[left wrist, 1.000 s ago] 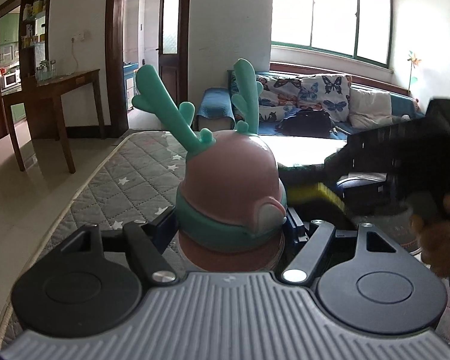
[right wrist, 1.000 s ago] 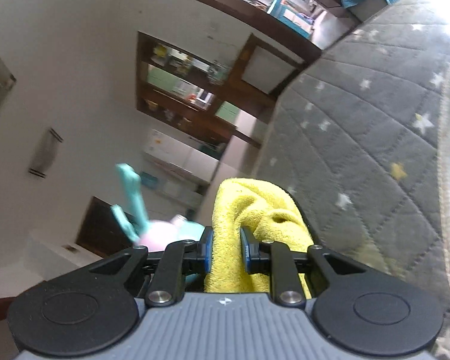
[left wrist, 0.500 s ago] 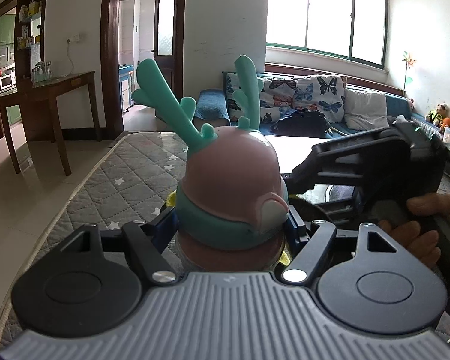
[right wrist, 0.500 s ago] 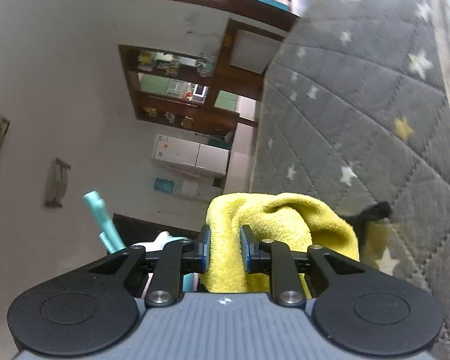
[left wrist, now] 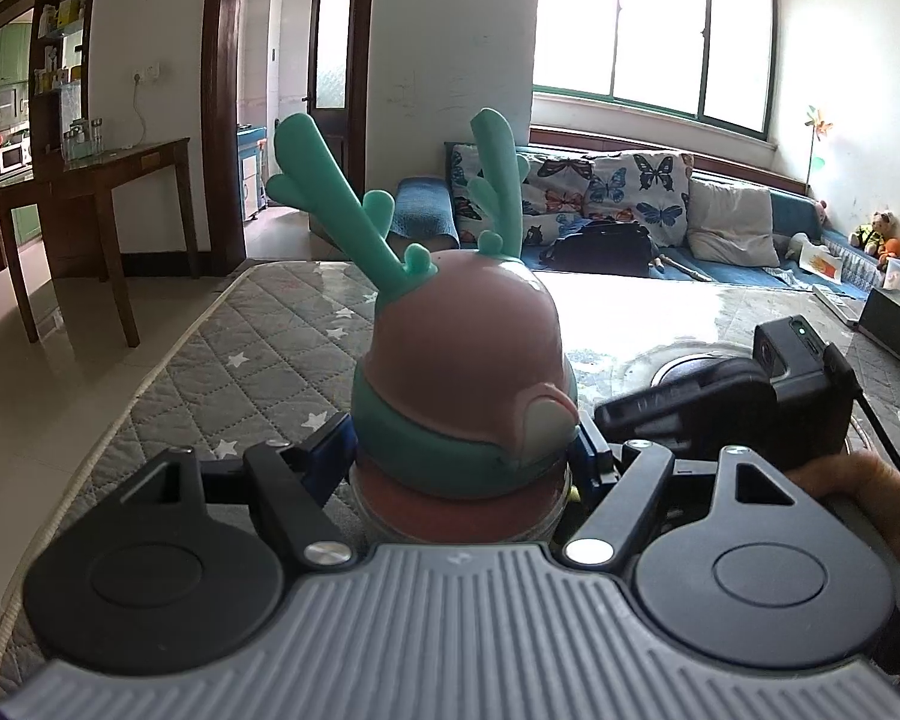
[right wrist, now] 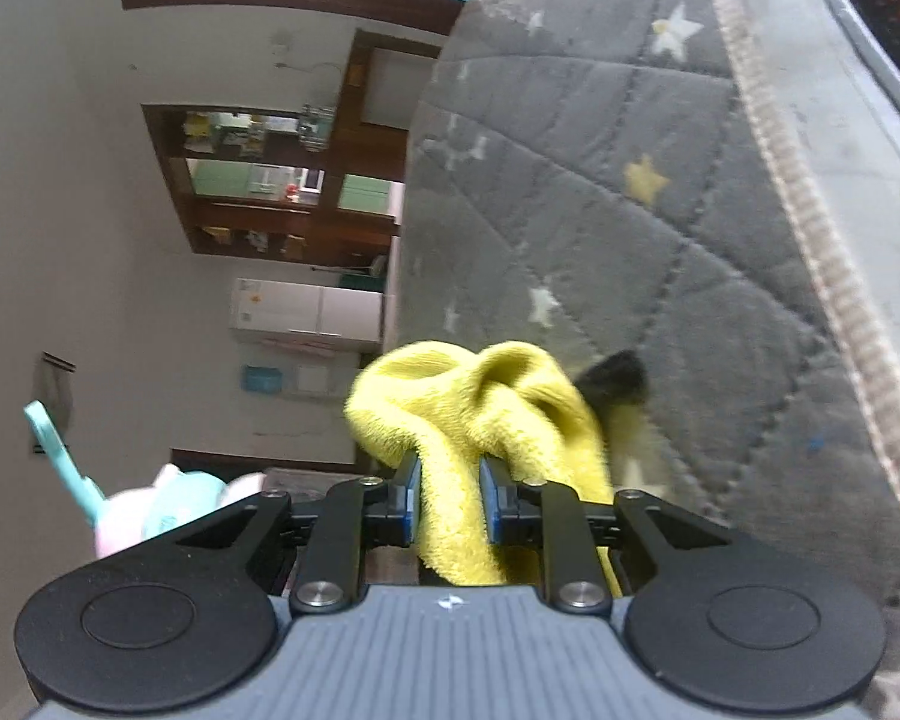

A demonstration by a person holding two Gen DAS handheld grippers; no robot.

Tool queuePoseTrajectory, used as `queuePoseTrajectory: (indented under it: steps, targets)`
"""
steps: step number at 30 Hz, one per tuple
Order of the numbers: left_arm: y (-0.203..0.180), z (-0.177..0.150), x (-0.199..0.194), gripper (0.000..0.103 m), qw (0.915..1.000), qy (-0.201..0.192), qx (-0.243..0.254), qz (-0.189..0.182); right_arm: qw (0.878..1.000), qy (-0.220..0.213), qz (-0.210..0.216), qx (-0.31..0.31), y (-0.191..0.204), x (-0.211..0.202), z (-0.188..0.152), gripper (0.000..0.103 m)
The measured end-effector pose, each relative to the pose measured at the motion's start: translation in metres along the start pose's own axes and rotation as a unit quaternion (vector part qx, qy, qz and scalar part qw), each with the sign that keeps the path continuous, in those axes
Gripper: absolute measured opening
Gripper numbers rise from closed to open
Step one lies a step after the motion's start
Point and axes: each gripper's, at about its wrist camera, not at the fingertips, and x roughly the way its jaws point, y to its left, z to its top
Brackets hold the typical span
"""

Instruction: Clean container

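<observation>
My left gripper (left wrist: 465, 462) is shut on a container (left wrist: 459, 360) with a pink dome lid, a teal band and teal antlers, its blue pads pressing both sides just above the base. Beside it, at the right of the left wrist view, sits the right gripper's black body (left wrist: 744, 402) with a hand (left wrist: 858, 492) behind it. In the rolled right wrist view my right gripper (right wrist: 448, 501) is shut on a yellow cloth (right wrist: 480, 414), bunched ahead of the fingers. The container (right wrist: 162, 507) shows at lower left there.
Everything happens over a grey quilted mat with stars (left wrist: 252, 360). A wooden side table (left wrist: 96, 192) stands at the left, a sofa with butterfly cushions (left wrist: 618, 204) at the back, and a round dark appliance (left wrist: 690, 363) lies behind the right gripper.
The right gripper has sunk and rolled, carrying the yellow cloth down beside the container's right side. The left gripper and the container have kept still.
</observation>
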Motion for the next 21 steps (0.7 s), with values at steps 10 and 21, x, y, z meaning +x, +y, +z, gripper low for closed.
queuePoseTrajectory:
  steps: [10, 21]
  targets:
    - [-0.003, 0.0, 0.002, 0.075, 1.0, 0.003, -0.004, 0.007, 0.991, 0.018, -0.067, -0.111, 0.024, -0.017, -0.023, 0.016]
    - [-0.004, 0.003, 0.005, 0.075, 0.9999, 0.006, -0.004, 0.013, 0.962, 0.038, -0.112, -0.246, 0.072, -0.04, -0.055, 0.022]
